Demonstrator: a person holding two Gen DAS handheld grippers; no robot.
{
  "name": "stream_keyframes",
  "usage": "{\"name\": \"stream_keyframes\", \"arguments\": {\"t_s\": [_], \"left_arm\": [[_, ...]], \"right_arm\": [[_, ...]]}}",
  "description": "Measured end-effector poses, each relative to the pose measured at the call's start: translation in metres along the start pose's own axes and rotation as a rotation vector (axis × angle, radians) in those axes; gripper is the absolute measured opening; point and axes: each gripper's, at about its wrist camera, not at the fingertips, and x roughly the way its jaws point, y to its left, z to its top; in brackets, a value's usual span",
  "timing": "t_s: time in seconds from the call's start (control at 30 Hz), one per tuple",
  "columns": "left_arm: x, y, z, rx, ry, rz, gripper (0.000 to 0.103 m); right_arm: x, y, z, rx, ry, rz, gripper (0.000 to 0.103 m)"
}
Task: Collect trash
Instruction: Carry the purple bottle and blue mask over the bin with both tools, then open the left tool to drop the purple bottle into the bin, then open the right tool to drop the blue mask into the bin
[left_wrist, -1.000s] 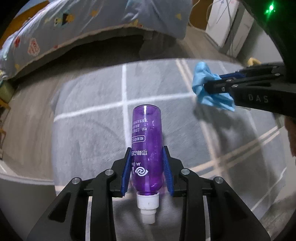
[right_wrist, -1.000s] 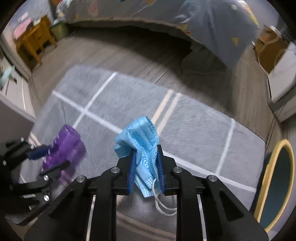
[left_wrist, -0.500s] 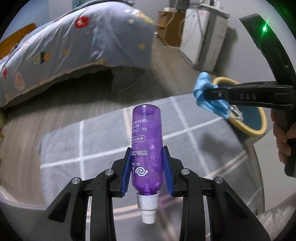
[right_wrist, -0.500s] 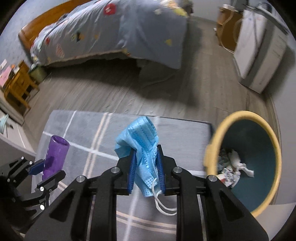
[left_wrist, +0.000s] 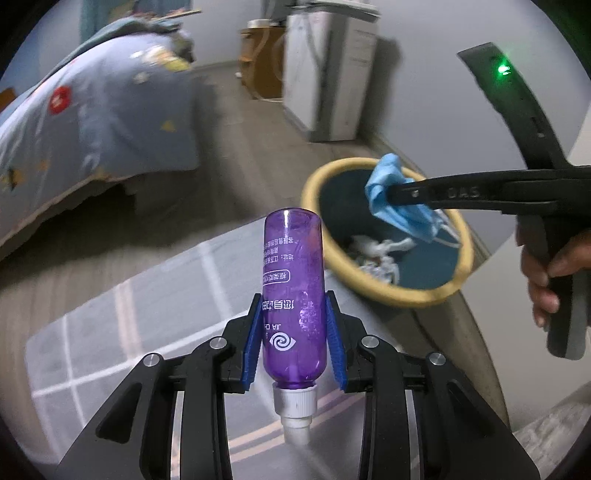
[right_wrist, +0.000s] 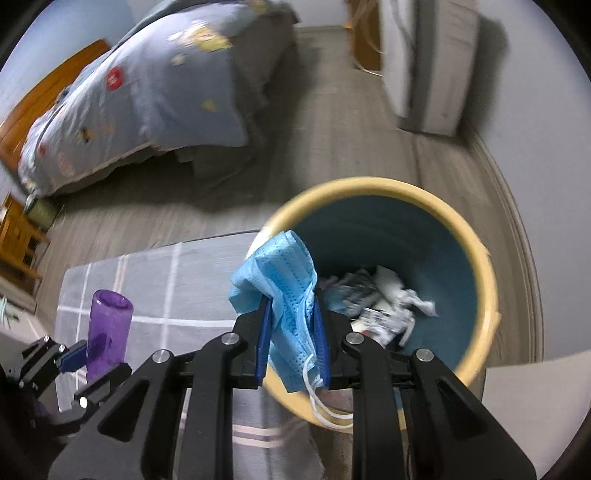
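Observation:
My left gripper (left_wrist: 293, 341) is shut on a purple plastic bottle (left_wrist: 291, 295), white cap toward the camera, held above the grey rug. The bottle also shows in the right wrist view (right_wrist: 107, 328). My right gripper (right_wrist: 291, 336) is shut on a crumpled blue face mask (right_wrist: 284, 291) and holds it over the near rim of a yellow-rimmed bin (right_wrist: 484, 273) with a teal inside. In the left wrist view the mask (left_wrist: 395, 199) hangs over the bin (left_wrist: 369, 286). Crumpled paper trash (right_wrist: 384, 299) lies in the bin's bottom.
A grey rug with white lines (left_wrist: 140, 306) lies on the wood floor. A bed with a blue quilt (right_wrist: 147, 96) stands at the back left. A white cabinet (left_wrist: 325, 74) stands against the far wall. A wooden stand (right_wrist: 18, 240) is at the left.
Both grippers have swung right toward the bin. The mask has moved from beside the bin to over its near rim. Both grips are unchanged.

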Motion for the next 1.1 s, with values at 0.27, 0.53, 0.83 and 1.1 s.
{"name": "stream_keyframes", "arguments": {"t_s": [0.27,0.53,0.83,1.1], "left_arm": [[0.036,-0.041,0.033,0.041,0.016,-0.072,0.033],[0.067,-0.067,0.075,0.093,-0.009,-0.065,0.047],[0.041,-0.064,0.075,0.102,-0.031,-0.058,0.060],[-0.022,-0.048,0.058,0.042,-0.077,-0.048,0.090]], "right_arm": [[0.003,-0.060,-0.007,0.135,0.007,-0.007,0.020],[0.007,-0.101,-0.004,0.304,-0.040,0.012,0.040],[-0.006,-0.110,-0.010,0.269,-0.060,-0.011,0.065],[-0.026,-0.099,-0.016,0.171,-0.103,0.009,0.085]]}}
